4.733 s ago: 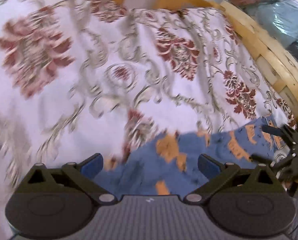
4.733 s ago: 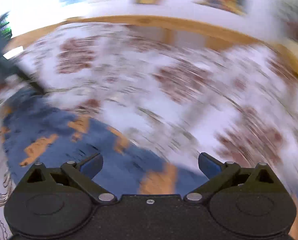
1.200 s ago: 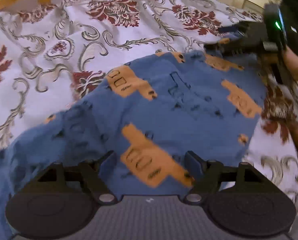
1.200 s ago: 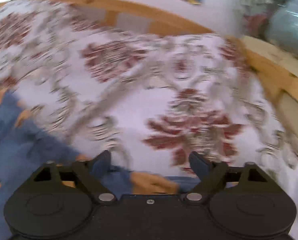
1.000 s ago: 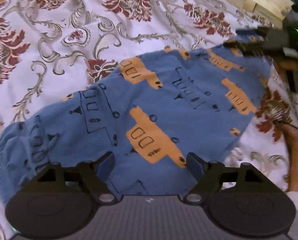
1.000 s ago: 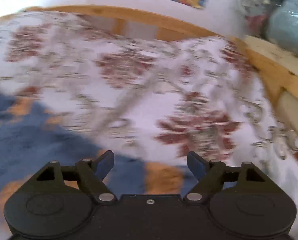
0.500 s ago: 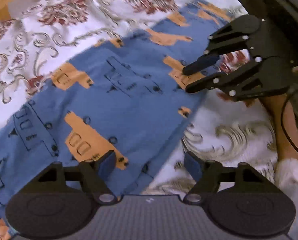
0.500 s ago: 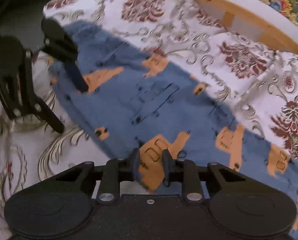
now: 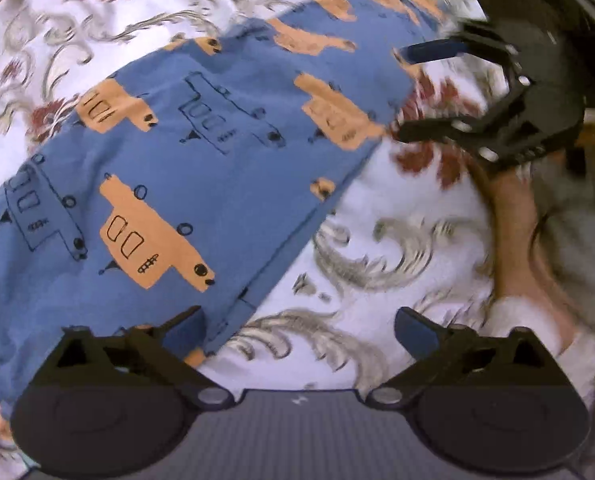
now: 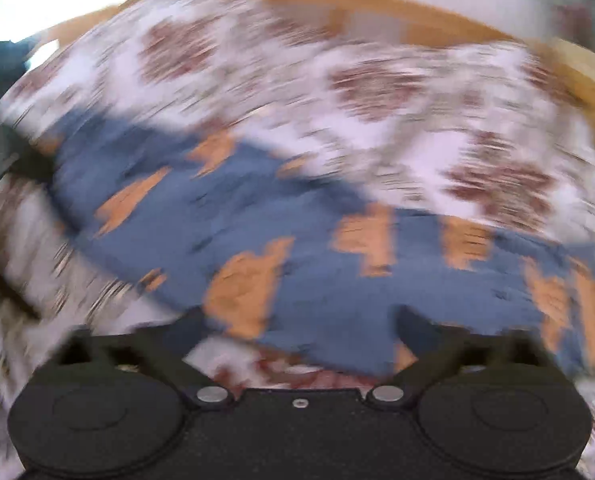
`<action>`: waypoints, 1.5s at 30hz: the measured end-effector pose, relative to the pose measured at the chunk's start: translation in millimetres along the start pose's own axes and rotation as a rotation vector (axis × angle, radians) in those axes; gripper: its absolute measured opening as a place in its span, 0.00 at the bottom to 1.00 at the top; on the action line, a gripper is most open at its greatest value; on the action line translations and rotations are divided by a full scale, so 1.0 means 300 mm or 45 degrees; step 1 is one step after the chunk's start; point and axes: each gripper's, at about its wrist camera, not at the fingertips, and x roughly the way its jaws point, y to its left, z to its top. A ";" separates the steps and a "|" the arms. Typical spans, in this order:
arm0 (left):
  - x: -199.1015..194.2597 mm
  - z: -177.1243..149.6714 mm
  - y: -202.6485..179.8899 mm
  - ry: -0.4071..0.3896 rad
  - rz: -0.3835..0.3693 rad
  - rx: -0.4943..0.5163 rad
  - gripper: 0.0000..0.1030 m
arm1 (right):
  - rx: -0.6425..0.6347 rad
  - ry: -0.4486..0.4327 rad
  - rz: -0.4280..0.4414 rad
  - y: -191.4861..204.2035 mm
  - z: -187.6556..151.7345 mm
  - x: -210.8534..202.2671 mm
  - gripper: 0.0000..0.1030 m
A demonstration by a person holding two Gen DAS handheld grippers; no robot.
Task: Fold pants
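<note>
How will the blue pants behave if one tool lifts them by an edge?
Probably floppy: the pants lie flat, following the bedsheet. Likely light, as the cloth looks thin. The far part would probably drag, since one open tool spans only a little of the edge.

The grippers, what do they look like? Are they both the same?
Nearly. Each has black plastic arms with round hubs, silver screws and dark blue finger pads. The left gripper has a ribbed grey body, the right gripper a black one. A white sleeve shows too.
</note>
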 end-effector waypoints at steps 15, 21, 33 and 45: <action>0.010 0.578 -0.077 -0.289 0.107 -0.225 1.00 | 1.194 -0.261 -0.211 -0.501 -0.157 -0.124 0.99; 0.153 0.885 -0.167 -0.189 -0.102 -0.344 1.00 | 1.320 -0.298 -0.180 -0.595 -0.204 -0.137 0.99; 0.455 1.228 -0.326 0.000 -0.140 -0.127 1.00 | 1.487 -0.368 -0.313 -0.669 -0.251 -0.089 0.71; 0.522 1.224 -0.292 -0.011 -0.189 -0.220 1.00 | 1.430 -0.437 -0.356 -0.642 -0.247 -0.129 0.63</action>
